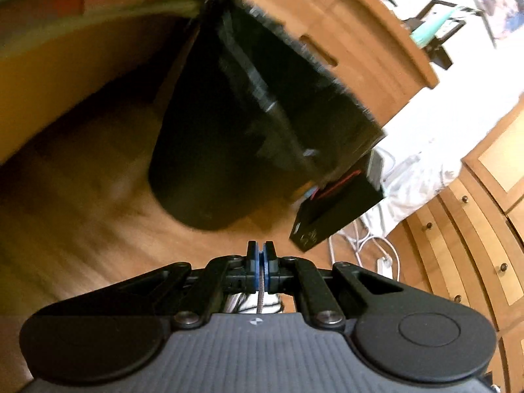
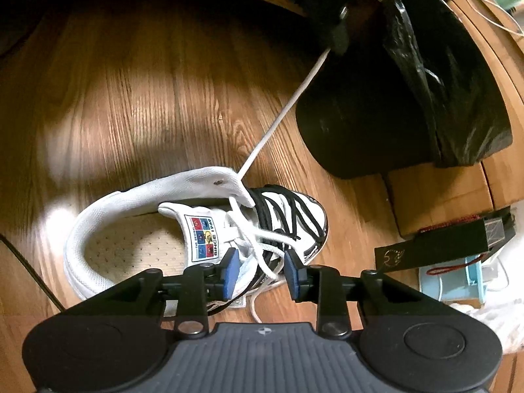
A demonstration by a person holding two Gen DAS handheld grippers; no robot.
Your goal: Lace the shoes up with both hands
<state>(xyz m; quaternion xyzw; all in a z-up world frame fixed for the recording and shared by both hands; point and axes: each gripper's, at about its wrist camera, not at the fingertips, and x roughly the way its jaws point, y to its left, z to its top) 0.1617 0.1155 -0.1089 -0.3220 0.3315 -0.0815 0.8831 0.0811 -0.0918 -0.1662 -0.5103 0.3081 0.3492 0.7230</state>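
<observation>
Clenched tight, the left gripper [image 1: 261, 255] pinches a thin strand between its blue pads, most likely the white lace [image 2: 284, 111], which in the right wrist view runs taut from the shoe's upper eyelet toward one o'clock and ends at a dark blurred shape at the top edge, probably that same left gripper. Below it, the right gripper [image 2: 260, 270] is released, jaws spread wide, hovering over the crossed laces of the white sneaker [image 2: 137, 229] without clearly touching them. The sneaker lies on the wooden floor [image 2: 131, 91] with its toe toward three o'clock and its heel toward nine, so its long axis runs across the right gripper's view; the loose lace crossings sit at twelve o'clock between the open fingers. By this reading the right gripper is far nearer the shoe, and the coming move turns on it closing on a crossing while the left holds tension. A black bin [image 2: 402, 104] with a dark liner stands at one to two o'clock from the shoe; its contents are not visible. The sneaker's opening shows only a perforated insole
</observation>
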